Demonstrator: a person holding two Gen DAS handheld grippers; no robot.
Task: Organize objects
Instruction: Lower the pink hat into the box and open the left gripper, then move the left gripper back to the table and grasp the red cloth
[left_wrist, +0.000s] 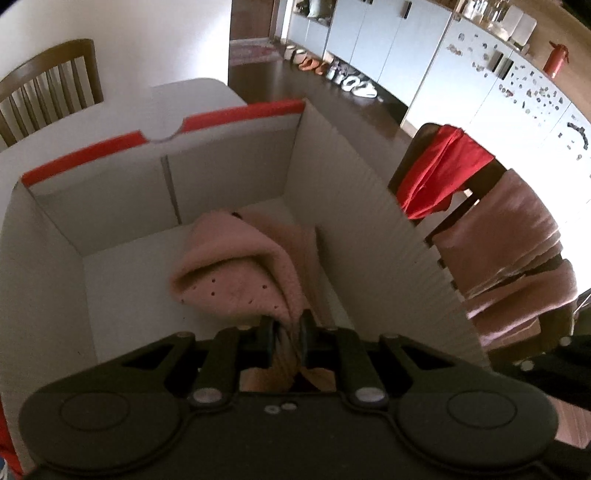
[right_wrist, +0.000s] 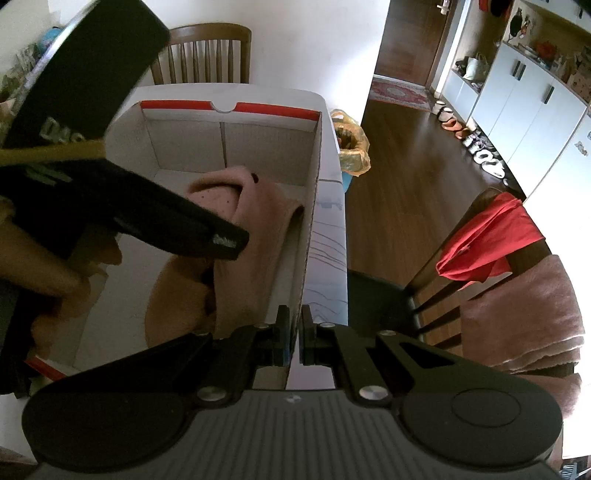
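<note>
Your left tongs (left_wrist: 288, 328) pinch the soft, limp pink cloth (left_wrist: 236, 269) by its edge inside the box (left_wrist: 332, 155), while your right tongs (right_wrist: 294, 325) clamp the box's stiff wall.

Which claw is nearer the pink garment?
Left. The left claw is clamped on the pink garment inside the box; the right claw pinches the box's side wall.

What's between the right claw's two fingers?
The white box's side wall: the right gripper clamps it, shown in the right wrist view.
</note>
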